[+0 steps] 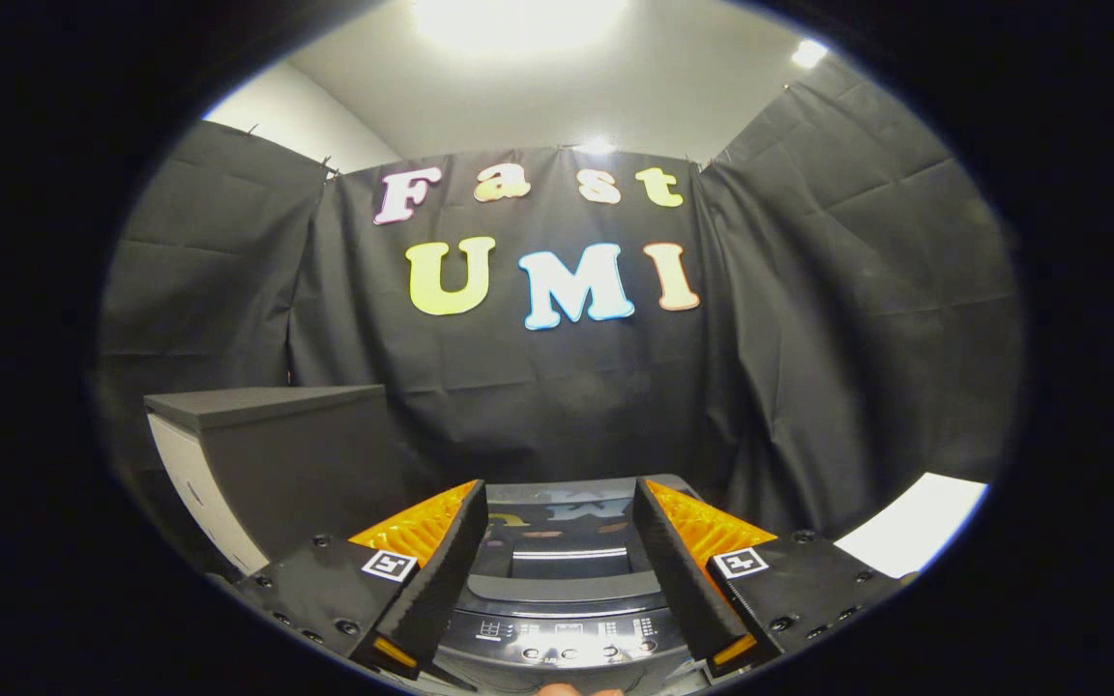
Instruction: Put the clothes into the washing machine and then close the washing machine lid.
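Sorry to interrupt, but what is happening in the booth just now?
A person holds a gripper level above a washing machine. Its fingers are spread open with nothing between them, and the machine's lid lies flat and shut beyond them. A dark cabinet stands beside the machine.

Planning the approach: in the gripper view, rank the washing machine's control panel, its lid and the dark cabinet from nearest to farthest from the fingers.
1. Control panel: lowest between the open fingers, nearest.
2. Lid: just beyond the panel, between the fingertips, lying flat.
3. Dark cabinet: beyond the fingers, off to the left, by the booth wall.
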Demonstrator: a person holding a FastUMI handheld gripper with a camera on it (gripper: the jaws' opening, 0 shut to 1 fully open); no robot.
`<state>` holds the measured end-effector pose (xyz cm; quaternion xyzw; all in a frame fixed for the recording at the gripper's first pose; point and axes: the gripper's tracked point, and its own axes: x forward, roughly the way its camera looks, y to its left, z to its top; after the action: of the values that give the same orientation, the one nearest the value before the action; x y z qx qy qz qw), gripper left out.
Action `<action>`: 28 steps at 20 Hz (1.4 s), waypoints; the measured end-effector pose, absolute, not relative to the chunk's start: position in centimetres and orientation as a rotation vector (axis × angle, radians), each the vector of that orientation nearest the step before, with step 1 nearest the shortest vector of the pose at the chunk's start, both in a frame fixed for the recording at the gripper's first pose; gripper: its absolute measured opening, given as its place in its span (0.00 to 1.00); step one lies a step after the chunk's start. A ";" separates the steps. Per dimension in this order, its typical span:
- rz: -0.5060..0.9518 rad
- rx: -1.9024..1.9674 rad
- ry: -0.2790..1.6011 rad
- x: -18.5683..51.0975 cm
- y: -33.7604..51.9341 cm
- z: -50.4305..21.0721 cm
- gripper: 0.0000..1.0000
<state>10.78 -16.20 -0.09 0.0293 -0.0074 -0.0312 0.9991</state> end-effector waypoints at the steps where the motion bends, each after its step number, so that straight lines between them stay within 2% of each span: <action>1: -0.054 0.063 -0.024 9.8 -15.9 0.5 0.95; 10: -0.044 0.047 -0.053 3.0 -16.0 2.6 0.96; 15: -0.036 0.047 -0.042 -0.1 -16.5 1.4 0.97; 28: -0.022 0.030 -0.057 -4.3 -18.2 1.2 0.97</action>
<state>-4.32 -18.18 1.21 0.0151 -0.0287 -0.0108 0.9994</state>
